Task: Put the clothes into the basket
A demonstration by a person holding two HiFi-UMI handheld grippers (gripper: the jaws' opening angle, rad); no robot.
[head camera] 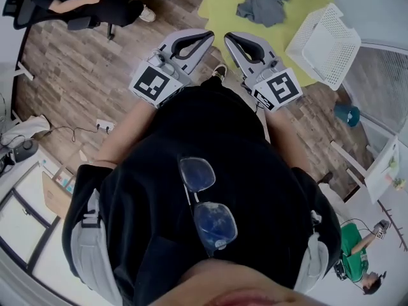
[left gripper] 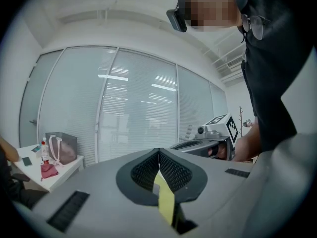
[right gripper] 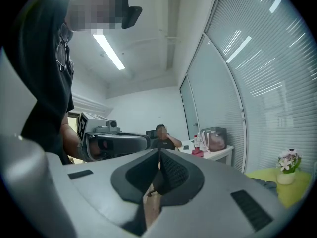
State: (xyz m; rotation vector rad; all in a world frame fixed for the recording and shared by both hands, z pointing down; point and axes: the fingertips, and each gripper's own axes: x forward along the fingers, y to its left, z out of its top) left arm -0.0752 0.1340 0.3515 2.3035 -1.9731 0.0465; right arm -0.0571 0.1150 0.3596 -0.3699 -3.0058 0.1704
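Grey clothes [head camera: 261, 2] lie crumpled on a yellow-green mat [head camera: 220, 11] at the top of the head view. To their right a white lattice basket [head camera: 322, 43] is tipped on its side at the mat's edge. I hold both grippers side by side in front of my body, well short of the clothes. My left gripper [head camera: 205, 37] is shut with nothing in it, its pads [left gripper: 167, 170] meeting at the tip. My right gripper [head camera: 229, 38] is also shut and empty, its pads [right gripper: 171, 172] pressed together. Each gripper view points up across the room and shows the other gripper [left gripper: 218, 138] [right gripper: 106, 138].
A person sits in a black office chair [head camera: 76, 2] at the far left on the wood floor. A power strip [head camera: 105, 125] lies to my left, a teal object [head camera: 347, 113] to my right. A white table with a bag [left gripper: 59, 150] stands by the glass wall.
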